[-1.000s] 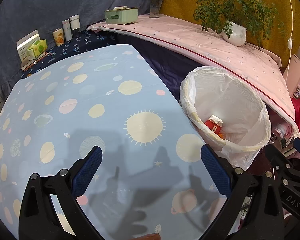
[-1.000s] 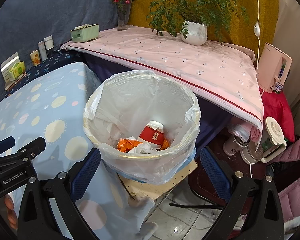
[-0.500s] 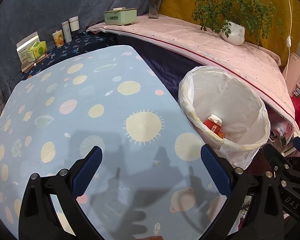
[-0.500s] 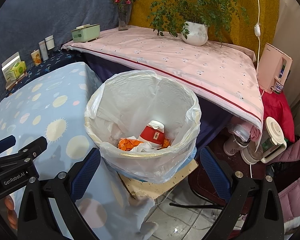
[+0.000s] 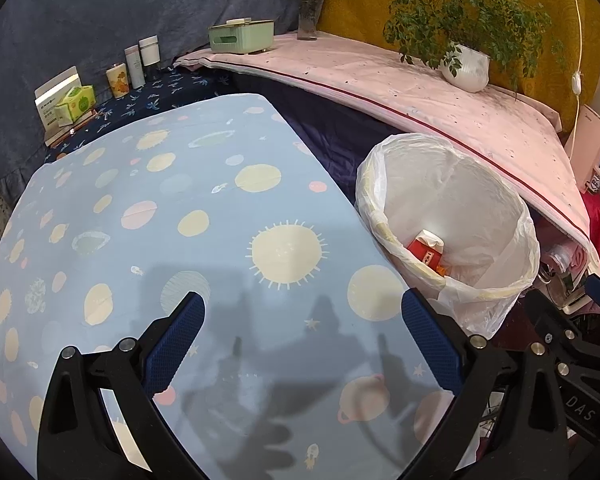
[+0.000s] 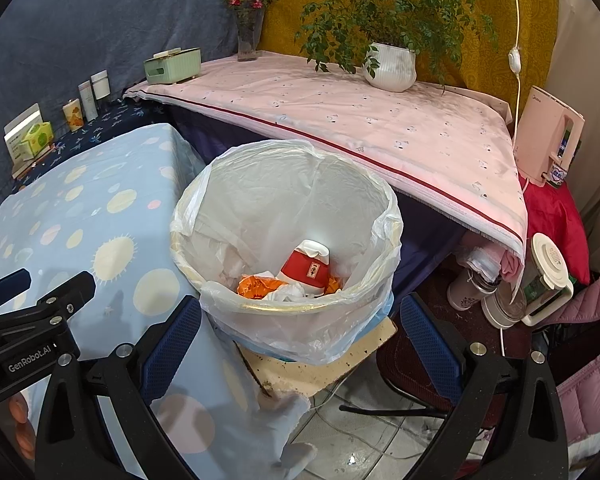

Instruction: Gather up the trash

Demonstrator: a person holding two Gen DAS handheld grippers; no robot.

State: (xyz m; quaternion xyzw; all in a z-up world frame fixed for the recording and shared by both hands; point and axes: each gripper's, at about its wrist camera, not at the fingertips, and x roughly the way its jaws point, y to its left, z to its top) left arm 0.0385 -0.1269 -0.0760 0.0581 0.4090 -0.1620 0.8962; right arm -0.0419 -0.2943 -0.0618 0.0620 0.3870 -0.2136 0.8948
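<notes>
A trash bin lined with a white plastic bag (image 6: 380, 216) stands beside the table with the light blue planet-print cloth (image 5: 148, 216). In the bin lie a red and white cup (image 6: 306, 270), orange wrappers (image 6: 256, 285) and crumpled white paper. The bin also shows at the right of the left wrist view (image 5: 516, 216). My left gripper (image 5: 302, 318) is open and empty above the tablecloth. My right gripper (image 6: 300, 322) is open and empty just in front of the bin's near rim. No loose trash shows on the cloth.
A pink-covered shelf (image 6: 380, 128) behind the bin holds a potted plant (image 6: 392, 66), a flower vase (image 6: 247, 42) and a green tissue box (image 6: 173, 65). Bottles and boxes (image 5: 80, 96) line the far left. A kettle (image 6: 544, 280), jars and cables stand on the floor at right.
Both grippers have drifted slightly; the views have shifted a little. Nothing was taken or let go.
</notes>
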